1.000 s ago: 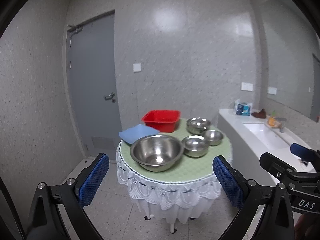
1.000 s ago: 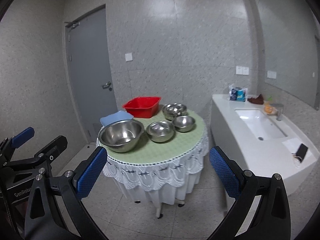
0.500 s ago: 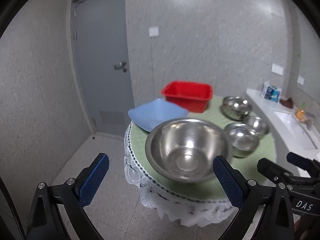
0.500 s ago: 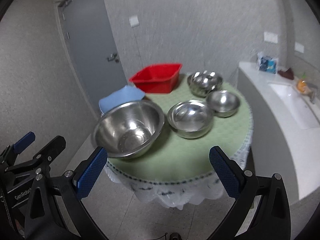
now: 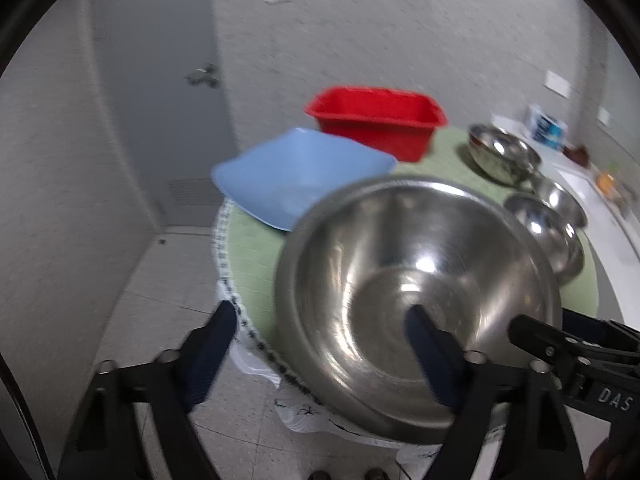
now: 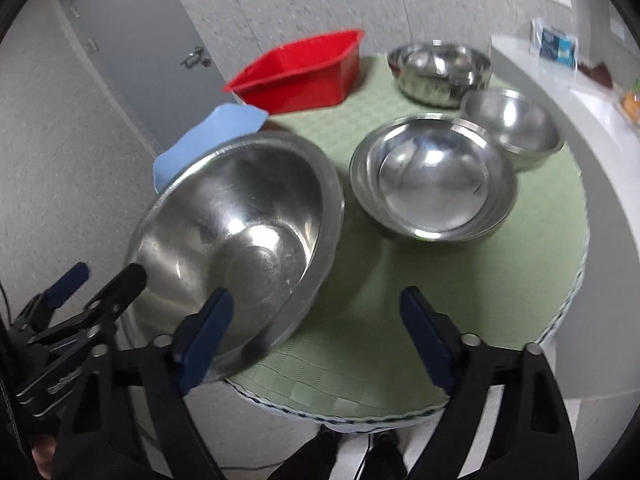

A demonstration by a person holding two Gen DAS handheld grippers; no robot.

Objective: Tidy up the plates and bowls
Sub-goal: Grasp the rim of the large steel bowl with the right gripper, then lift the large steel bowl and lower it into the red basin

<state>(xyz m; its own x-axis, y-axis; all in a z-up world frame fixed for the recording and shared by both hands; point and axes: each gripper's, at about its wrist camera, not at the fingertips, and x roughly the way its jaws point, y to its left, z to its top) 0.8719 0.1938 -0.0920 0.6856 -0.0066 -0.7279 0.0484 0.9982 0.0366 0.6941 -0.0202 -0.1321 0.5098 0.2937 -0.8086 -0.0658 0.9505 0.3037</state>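
Observation:
A large steel bowl (image 5: 416, 288) (image 6: 240, 232) stands at the near left of the round table. My left gripper (image 5: 320, 344) straddles its near left rim, one finger over the inside and one outside past the table edge. Its jaws are closing and the pads are not touching the rim. My right gripper (image 6: 316, 328) straddles the bowl's right rim, jaws also closing, pads clear of it. A blue square plate (image 5: 296, 176) (image 6: 208, 132) lies behind the bowl. To the right are nested medium steel bowls (image 6: 432, 176), a small steel bowl (image 6: 512, 124) and a far bowl stack (image 6: 440, 68).
A red plastic tub (image 5: 376, 120) (image 6: 300, 72) sits at the back of the green tablecloth (image 6: 400, 320). A white counter (image 6: 580, 128) with a sink runs along the right. A grey door (image 5: 160, 80) is at the left, with tiled floor below.
Both grippers have come in close over the table and tipped downward. Their jaws have narrowed. The large bowl now fills the lower part of both views.

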